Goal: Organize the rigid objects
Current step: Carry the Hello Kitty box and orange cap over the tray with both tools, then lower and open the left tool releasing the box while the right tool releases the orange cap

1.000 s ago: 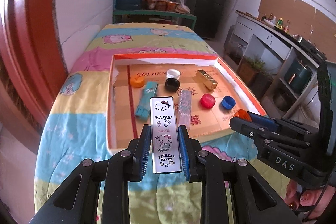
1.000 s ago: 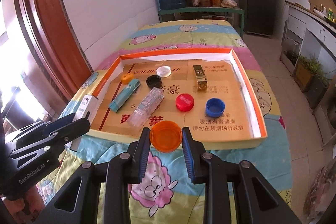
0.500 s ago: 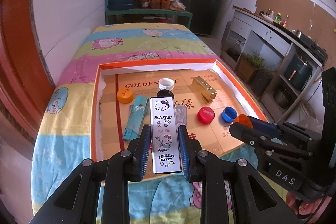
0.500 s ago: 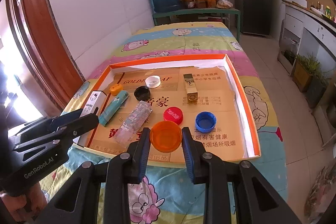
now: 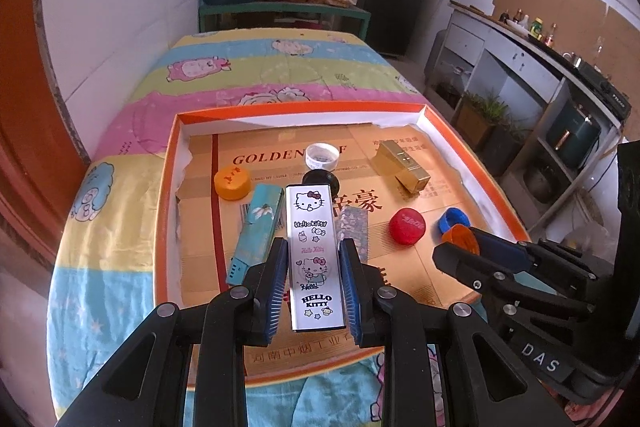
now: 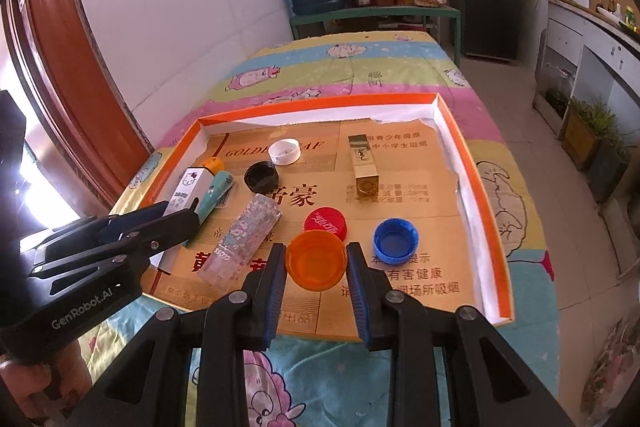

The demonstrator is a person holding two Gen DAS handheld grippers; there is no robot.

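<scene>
Two claws hang over the near edge of an orange-rimmed tray (image 5: 166,163), which rests on a bench under a striped cartoon cloth (image 5: 280,67). The left claw (image 5: 314,283) is closed on a white box (image 5: 316,259), its pads pressed against both long sides; the box face reads "Hello Kitty" three times beside cat drawings, and it is held above the tray floor. The right claw (image 6: 316,281) is clamped on an orange cap (image 6: 316,259), open side up, over the tray's front part. The body of one claw bears "DAS", the other "GenRobot.AI".

Cardboard lining the tray floor shows "GOLDEN" in red, with Chinese print elsewhere. On it lie a teal box (image 5: 256,231), a clear patterned case (image 6: 240,239) marked "gloss", a gold box (image 6: 364,167) with a label too small to read, a red cap (image 6: 326,223) with white script, a blue cap (image 6: 395,241) open side up, a black cap (image 6: 261,177), a white cap (image 6: 284,151) and a yellow-orange cap (image 5: 233,181).
</scene>
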